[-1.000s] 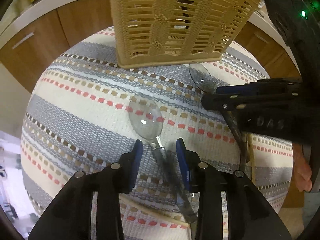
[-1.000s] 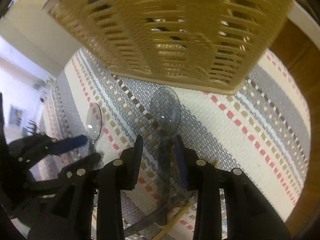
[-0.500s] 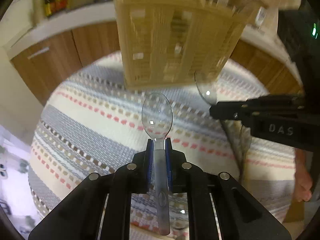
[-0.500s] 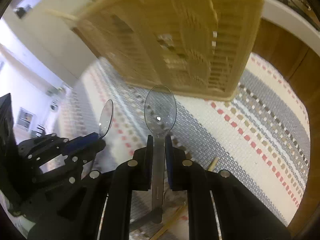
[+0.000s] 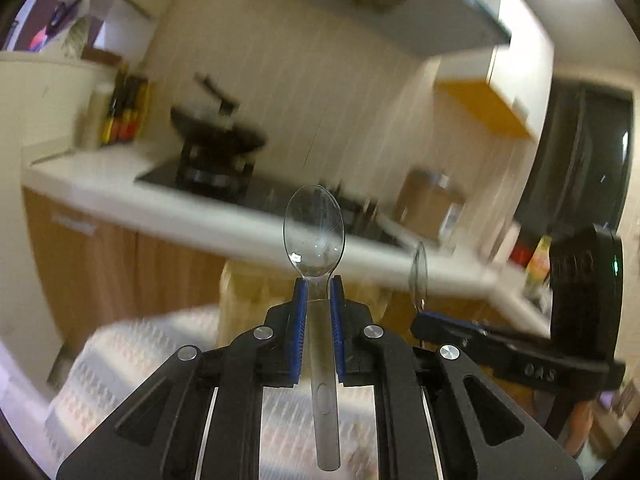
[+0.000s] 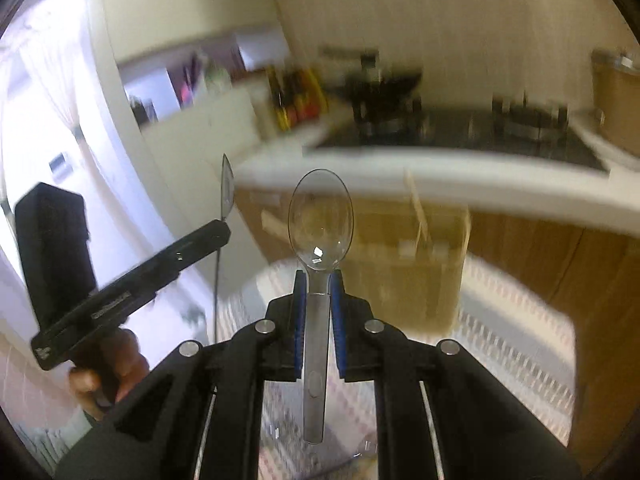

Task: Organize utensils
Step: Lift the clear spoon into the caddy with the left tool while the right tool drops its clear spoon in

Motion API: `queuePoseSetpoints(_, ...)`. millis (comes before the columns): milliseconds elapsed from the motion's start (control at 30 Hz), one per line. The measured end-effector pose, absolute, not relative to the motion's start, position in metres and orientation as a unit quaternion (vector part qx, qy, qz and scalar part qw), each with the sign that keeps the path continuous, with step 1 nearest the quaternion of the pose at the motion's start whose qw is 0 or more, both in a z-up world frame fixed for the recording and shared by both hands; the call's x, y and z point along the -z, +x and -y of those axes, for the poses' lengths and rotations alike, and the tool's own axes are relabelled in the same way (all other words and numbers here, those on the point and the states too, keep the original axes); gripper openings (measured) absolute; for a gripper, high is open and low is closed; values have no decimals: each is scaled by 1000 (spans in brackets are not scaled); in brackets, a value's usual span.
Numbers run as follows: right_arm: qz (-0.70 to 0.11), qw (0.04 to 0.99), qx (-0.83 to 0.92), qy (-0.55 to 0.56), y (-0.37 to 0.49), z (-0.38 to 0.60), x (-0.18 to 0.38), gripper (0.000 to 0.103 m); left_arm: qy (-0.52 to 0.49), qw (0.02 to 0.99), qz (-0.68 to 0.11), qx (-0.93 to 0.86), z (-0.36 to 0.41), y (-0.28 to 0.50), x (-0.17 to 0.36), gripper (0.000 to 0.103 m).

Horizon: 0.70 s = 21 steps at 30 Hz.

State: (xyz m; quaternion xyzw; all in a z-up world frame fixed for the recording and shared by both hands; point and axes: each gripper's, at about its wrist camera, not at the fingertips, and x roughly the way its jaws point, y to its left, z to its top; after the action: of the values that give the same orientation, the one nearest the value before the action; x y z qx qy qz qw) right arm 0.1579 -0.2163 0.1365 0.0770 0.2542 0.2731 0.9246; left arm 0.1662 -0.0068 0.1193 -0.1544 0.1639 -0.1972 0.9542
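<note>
My left gripper (image 5: 318, 286) is shut on the handle of a clear plastic spoon (image 5: 314, 232), bowl up, lifted high above the striped cloth (image 5: 132, 364). My right gripper (image 6: 318, 280) is shut on a second clear plastic spoon (image 6: 320, 220), also raised. The tan slatted basket (image 5: 256, 304) shows blurred below and behind the left spoon, and in the right wrist view (image 6: 404, 272) it stands beyond the right spoon. The right gripper with its spoon shows at the right of the left wrist view (image 5: 418, 304); the left gripper shows at the left of the right wrist view (image 6: 224, 216).
A white kitchen counter (image 5: 160, 204) with wooden cabinet fronts (image 5: 80, 264) runs behind the table. A black stove with a pan (image 5: 216, 140) and bottles (image 5: 124, 112) stand on it. The views are motion-blurred.
Both grippers closed on the spoons that lay on the cloth, then lifted them up and tilted up, so the kitchen counter now fills the views instead of the cloth.
</note>
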Motion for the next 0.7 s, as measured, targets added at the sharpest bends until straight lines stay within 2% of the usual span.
queuePoseSetpoints(67, -212, 942, -252, 70, 162, 215, -154, 10, -171, 957, -129, 197, 10, 179, -133, 10)
queuePoseSetpoints(233, -169, 964, -199, 48, 199, 214, -173, 10, -178, 967, -64, 169, 32, 201, -154, 10)
queuePoseSetpoints(500, -83, 988, -130, 2, 233, 210, -175, 10, -149, 978, -41, 139, 61, 247, -147, 10)
queuePoseSetpoints(700, -62, 990, -124, 7, 252, 218, -145, 10, -133, 985, -33, 108, 70, 264, -120, 10)
